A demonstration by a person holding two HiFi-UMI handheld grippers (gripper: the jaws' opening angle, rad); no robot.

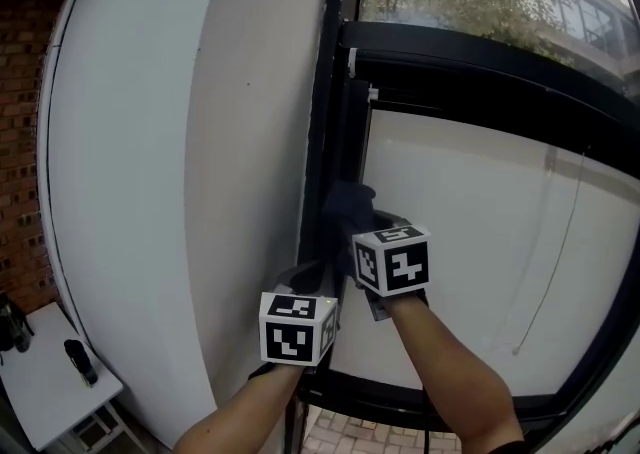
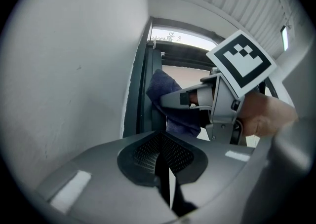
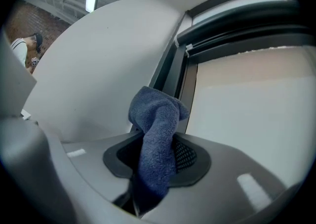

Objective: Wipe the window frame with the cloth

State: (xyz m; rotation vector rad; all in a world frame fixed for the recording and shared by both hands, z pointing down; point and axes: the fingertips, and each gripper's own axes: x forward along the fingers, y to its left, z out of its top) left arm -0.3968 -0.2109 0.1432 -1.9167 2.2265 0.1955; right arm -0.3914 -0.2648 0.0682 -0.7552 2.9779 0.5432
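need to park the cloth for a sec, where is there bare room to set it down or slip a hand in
Free: the white table, nearer than the small dark item on it. A hand could probably pass before the white pane, right of the right gripper. Crowded: the dark frame upright, where the cloth, right gripper and left gripper bunch.

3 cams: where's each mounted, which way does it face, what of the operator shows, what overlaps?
Head view: on the person's head, looking forward and down at the window frame; shows both forearms, the left gripper and the right gripper.
Left gripper view: rides the left gripper, looking along its shut jaws up the frame; shows the right gripper and the right hand.
Right gripper view: rides the right gripper, looking along jaws shut on the blue cloth toward the frame; no arm visible.
Shared: all three see frame and cloth.
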